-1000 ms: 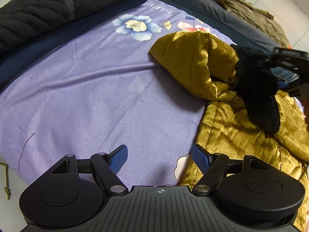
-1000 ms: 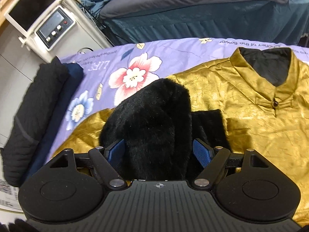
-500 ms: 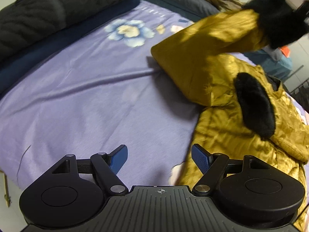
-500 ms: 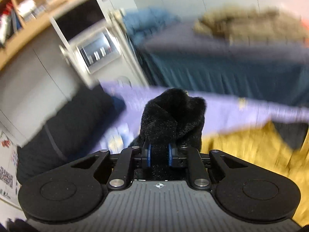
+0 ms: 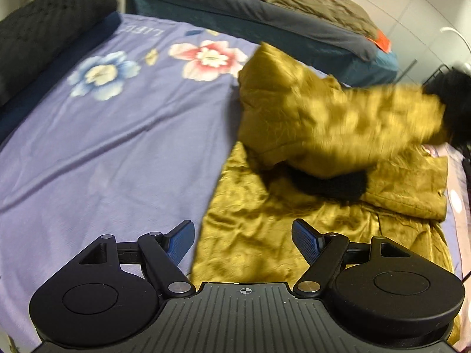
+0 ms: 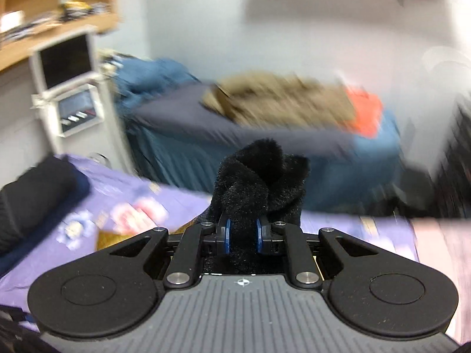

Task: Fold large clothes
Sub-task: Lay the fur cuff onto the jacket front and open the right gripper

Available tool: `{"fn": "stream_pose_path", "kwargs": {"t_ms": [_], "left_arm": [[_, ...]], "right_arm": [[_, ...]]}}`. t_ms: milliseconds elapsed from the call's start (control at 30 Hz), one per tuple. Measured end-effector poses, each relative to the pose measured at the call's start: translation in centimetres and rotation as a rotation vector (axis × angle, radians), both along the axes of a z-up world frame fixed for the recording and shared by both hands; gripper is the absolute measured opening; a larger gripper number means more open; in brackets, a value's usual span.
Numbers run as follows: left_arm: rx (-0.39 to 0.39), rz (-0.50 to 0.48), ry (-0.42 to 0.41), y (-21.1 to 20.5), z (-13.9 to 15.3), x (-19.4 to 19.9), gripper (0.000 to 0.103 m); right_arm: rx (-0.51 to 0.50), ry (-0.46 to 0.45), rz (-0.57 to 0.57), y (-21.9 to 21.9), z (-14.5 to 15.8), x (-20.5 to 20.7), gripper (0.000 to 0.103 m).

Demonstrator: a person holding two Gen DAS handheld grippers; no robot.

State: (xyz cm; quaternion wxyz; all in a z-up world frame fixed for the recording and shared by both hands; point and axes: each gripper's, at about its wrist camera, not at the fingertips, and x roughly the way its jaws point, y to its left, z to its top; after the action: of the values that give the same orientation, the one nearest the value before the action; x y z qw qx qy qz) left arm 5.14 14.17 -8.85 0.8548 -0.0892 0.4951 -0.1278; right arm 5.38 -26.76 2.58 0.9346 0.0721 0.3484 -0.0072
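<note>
Left wrist view: left gripper hovers with its fingers spread wide and nothing between them; the gold satin jacket lies on the lilac floral bedsheet, its side edge running just ahead of and between the pads.
Right wrist view: right gripper has its blue pads clamped on the black fur cuff, fur bulging out above the fingertips; everything beyond is smeared with blur.
Sleeve: the cuff's gold sleeve hangs lifted off the jacket body, well ahead of the left fingers and off to their right side, with the far cuff end blurred at the frame edge.
Second cuff: another black fur cuff rests on the jacket front, under the raised sleeve.
Step in hand: looks like carrying the sleeve across the chest for a fold.
Doing it well: keep the pinch on the thick fur, not the slippery satin; lay the sleeve flat and straight across the body; the free left fingers could pin the jacket edge so the body does not drag.
Risk: satin may slide or bunch at the shoulder.
</note>
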Motion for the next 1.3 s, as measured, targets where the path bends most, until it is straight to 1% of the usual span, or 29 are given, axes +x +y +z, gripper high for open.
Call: {"fn": "stream_pose_path", "kwargs": {"t_ms": [133, 200, 267, 300, 333, 400, 433, 467, 600, 633, 667, 733, 800, 900, 1000, 1067, 1133, 1200, 1267, 1300], "left_arm": [[0.029, -0.035, -0.005, -1.5, 0.2, 1.4, 0.103], [0.041, -0.043, -0.023, -2.1, 0.6, 2.1, 0.103], [0.051, -0.043, -0.039, -2.5, 1.0, 2.9, 0.103], [0.055, -0.043, -0.045, -2.8, 1.2, 3.3, 0.103], [0.059, -0.046, -0.050, -3.1, 1.3, 3.8, 0.103], [0.071, -0.055, -0.069, -3.6, 1.8, 4.7, 0.103], [0.077, -0.054, -0.085, -3.8, 2.1, 5.1, 0.103], [0.079, -0.051, -0.101, -4.0, 2.5, 5.7, 0.103], [0.061, -0.047, -0.160, -5.1, 4.2, 8.1, 0.103], [0.059, -0.053, -0.171, -5.6, 4.5, 8.7, 0.103], [0.060, -0.062, -0.183, -6.3, 4.7, 9.3, 0.103], [0.058, -0.092, -0.208, -7.9, 5.1, 10.1, 0.103], [0.059, -0.145, -0.231, -10.1, 5.0, 10.6, 0.103], [0.087, -0.243, -0.246, -13.5, 4.0, 11.4, 0.103], [0.140, -0.273, -0.221, -15.7, 2.6, 12.6, 0.103], [0.173, -0.269, -0.199, -16.0, 1.3, 13.5, 0.103], [0.232, -0.228, -0.168, -15.3, -0.3, 14.7, 0.103], [0.286, -0.187, -0.114, -14.2, -2.2, 16.3, 0.103], [0.299, -0.154, -0.058, -12.9, -3.9, 17.8, 0.103], [0.279, -0.143, -0.040, -12.2, -4.5, 18.3, 0.103]], "right_arm": [[0.042, 0.188, -0.133, -2.4, -6.6, -1.2, 0.020], [0.071, 0.256, -0.190, -2.9, -9.4, -2.0, 0.021], [0.113, 0.303, -0.245, -3.3, -11.4, -2.8, 0.026], [0.120, 0.324, -0.269, -3.2, -12.2, -2.9, 0.029], [0.106, 0.344, -0.295, -3.2, -12.8, -3.0, 0.034], [0.068, 0.375, -0.334, -3.0, -13.3, -3.2, 0.040], [0.059, 0.379, -0.353, -2.8, -13.0, -3.6, 0.046], [0.051, 0.373, -0.371, -2.9, -12.5, -4.0, 0.053], [0.004, 0.298, -0.410, -3.2, -9.5, -5.8, 0.061], [-0.006, 0.271, -0.407, -3.2, -8.8, -6.0, 0.066], [-0.013, 0.241, -0.394, -3.2, -8.1, -6.0, 0.068], [-0.028, 0.196, -0.352, -2.9, -7.2, -5.7, 0.068], [-0.049, 0.162, -0.303, -2.4, -6.9, -5.1, 0.070], [-0.052, 0.171, -0.212, -1.3, -7.8, -3.1, 0.071], [-0.044, 0.180, -0.128, 0.3, -8.6, -1.6, 0.071], [-0.040, 0.198, -0.070, 1.3, -9.1, -0.8, 0.071], [-0.035, 0.233, -0.032, 1.9, -9.8, -0.2, 0.071], [-0.040, 0.261, -0.018, 2.0, -10.5, 0.3, 0.071], [-0.042, 0.292, -0.017, 1.7, -11.2, 0.7, 0.071], [-0.038, 0.308, -0.017, 1.4, -11.7, 0.9, 0.071]]}}
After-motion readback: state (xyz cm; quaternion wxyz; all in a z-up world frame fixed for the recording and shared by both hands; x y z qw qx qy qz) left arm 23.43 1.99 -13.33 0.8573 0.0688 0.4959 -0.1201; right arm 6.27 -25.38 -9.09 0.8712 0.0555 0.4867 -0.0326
